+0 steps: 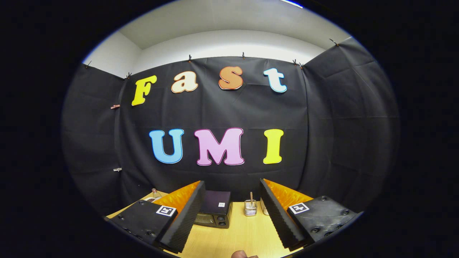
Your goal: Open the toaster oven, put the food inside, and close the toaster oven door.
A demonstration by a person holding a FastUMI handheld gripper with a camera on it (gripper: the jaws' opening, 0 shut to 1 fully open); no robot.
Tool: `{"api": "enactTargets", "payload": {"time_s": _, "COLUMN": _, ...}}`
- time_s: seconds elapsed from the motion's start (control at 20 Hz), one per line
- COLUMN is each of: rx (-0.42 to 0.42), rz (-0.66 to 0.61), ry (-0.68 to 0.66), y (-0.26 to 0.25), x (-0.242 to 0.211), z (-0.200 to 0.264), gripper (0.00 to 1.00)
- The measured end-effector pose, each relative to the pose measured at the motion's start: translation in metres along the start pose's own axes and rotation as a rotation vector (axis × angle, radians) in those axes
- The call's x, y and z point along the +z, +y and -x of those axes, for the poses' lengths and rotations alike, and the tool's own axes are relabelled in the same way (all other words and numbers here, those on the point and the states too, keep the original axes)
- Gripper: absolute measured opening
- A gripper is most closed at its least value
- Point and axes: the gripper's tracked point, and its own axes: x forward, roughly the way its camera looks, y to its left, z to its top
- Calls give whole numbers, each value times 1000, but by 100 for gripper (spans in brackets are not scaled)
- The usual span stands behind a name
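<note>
A small dark toaster oven [215,213] stands on the wooden table [236,236], beyond my fingers and partly hidden behind the left one. Its door looks closed. My gripper [231,215] hangs above the table's near part, open, with a wide gap and nothing between the fingers. A small brown rounded thing [243,254], possibly the food, peeks in at the table's near edge, below the gap between the fingers.
A small clear holder with a stick in it [250,208] stands right of the oven. A small glass bottle [155,194] sits at the table's far left, beyond the left finger. Black cloth walls close the booth on three sides.
</note>
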Motion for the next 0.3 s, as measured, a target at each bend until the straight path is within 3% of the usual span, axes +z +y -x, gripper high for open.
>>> {"api": "enactTargets", "payload": {"time_s": 0.3, "rx": 2, "rz": 0, "ry": -4, "y": 1, "x": 1, "z": 3, "gripper": 98}}
